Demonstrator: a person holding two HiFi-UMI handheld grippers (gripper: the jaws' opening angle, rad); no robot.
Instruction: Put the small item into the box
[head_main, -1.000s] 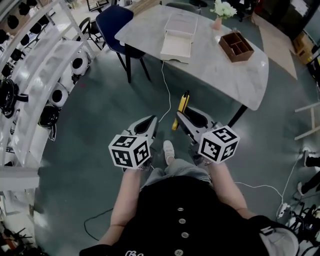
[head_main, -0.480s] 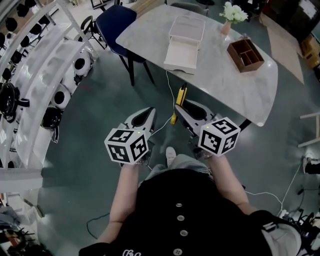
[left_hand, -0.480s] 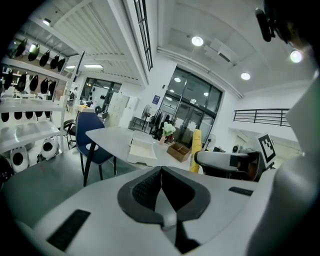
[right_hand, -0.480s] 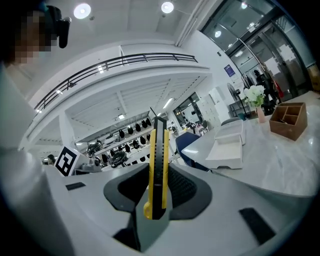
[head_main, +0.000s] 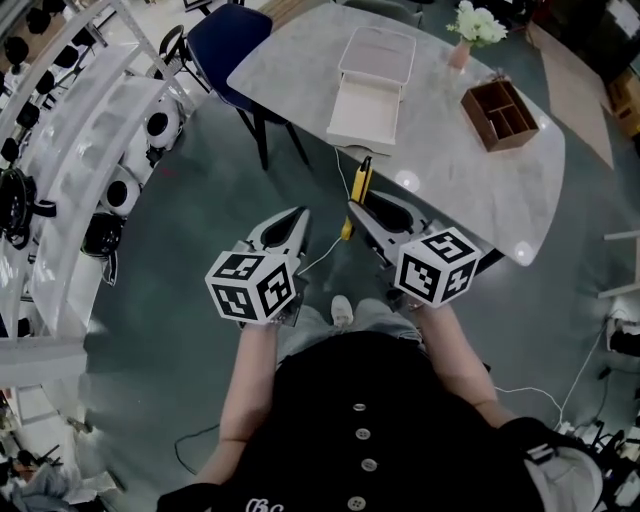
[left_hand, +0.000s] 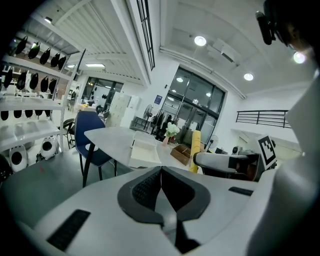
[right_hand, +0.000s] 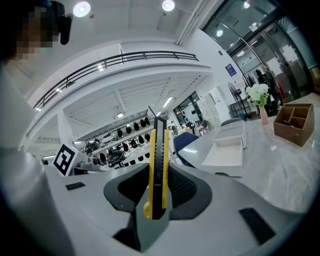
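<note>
My right claw (head_main: 362, 212) pinches a yellow utility knife (right_hand: 157, 165) by its lower handle, near the desk (head_main: 450, 160) edge | left claw (left_hand: 161, 175) closed, empty | knife likely light, rigid, slick plastic; I judge mid-handle the safest grip | white box (head_main: 362, 110) lies open on the desk

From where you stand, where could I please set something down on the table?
Bare tabletop lies between the white box and the brown organizer, running to the near edge. The end by the blue chair is free too. It is crowded where the flower vase stands beside the organizer.
</note>
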